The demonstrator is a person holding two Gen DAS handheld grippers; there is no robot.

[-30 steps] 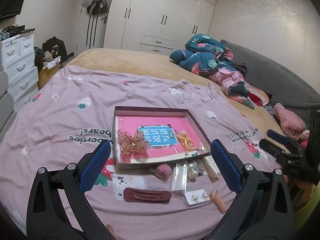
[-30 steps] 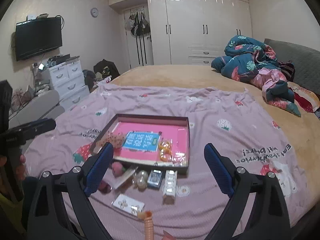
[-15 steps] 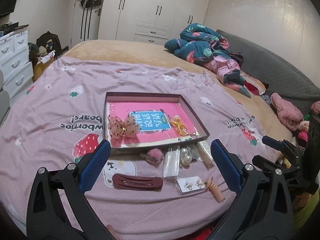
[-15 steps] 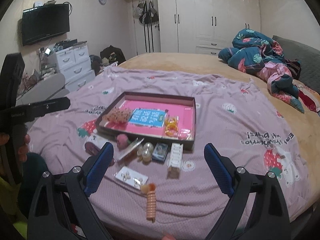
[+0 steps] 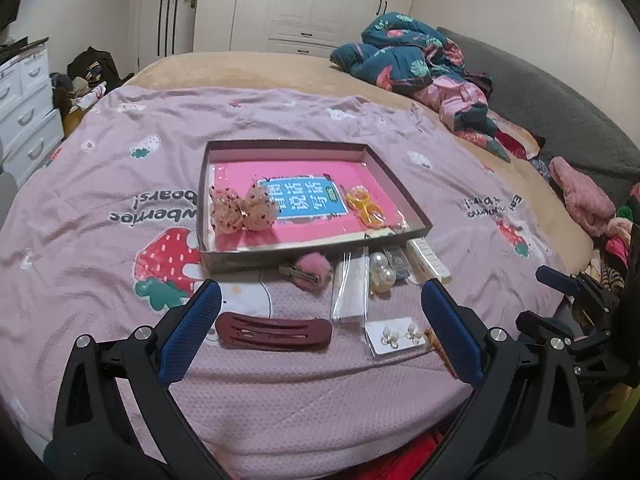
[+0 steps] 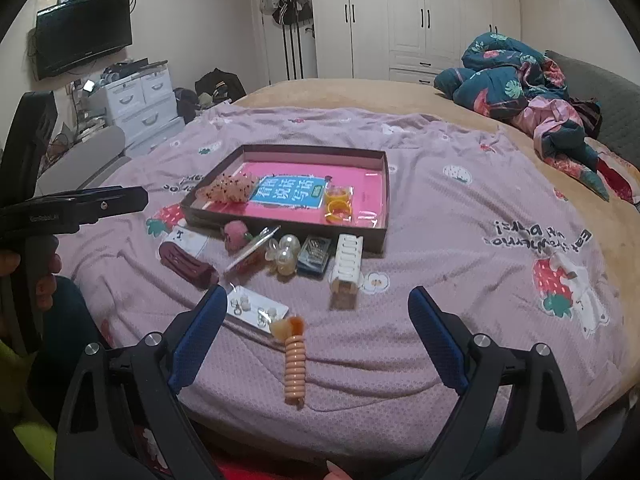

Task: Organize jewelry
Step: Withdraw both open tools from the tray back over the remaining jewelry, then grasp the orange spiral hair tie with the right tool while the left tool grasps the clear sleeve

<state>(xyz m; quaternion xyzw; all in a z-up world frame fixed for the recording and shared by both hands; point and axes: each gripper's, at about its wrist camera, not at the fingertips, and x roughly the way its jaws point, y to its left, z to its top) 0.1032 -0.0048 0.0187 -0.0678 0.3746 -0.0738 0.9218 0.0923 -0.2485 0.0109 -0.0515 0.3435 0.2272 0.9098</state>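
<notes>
A shallow brown box with a pink base lies on the purple blanket. It holds a dotted bow and orange rings. In front of it lie a pink pompom clip, a maroon hair clip, pearl pieces, an earring card, a white comb clip and a peach coil hair tie. My left gripper is open above the maroon clip, empty. My right gripper is open above the coil tie, empty.
A bundle of teal and pink bedding lies at the far right of the bed. White drawers and a wall TV stand to the left. The bed's front edge is just below both grippers.
Both grippers have pulled back toward the bed's front edge and tilted down, so the loose items in front of the box now sit between the fingers. Nothing was grasped.
</notes>
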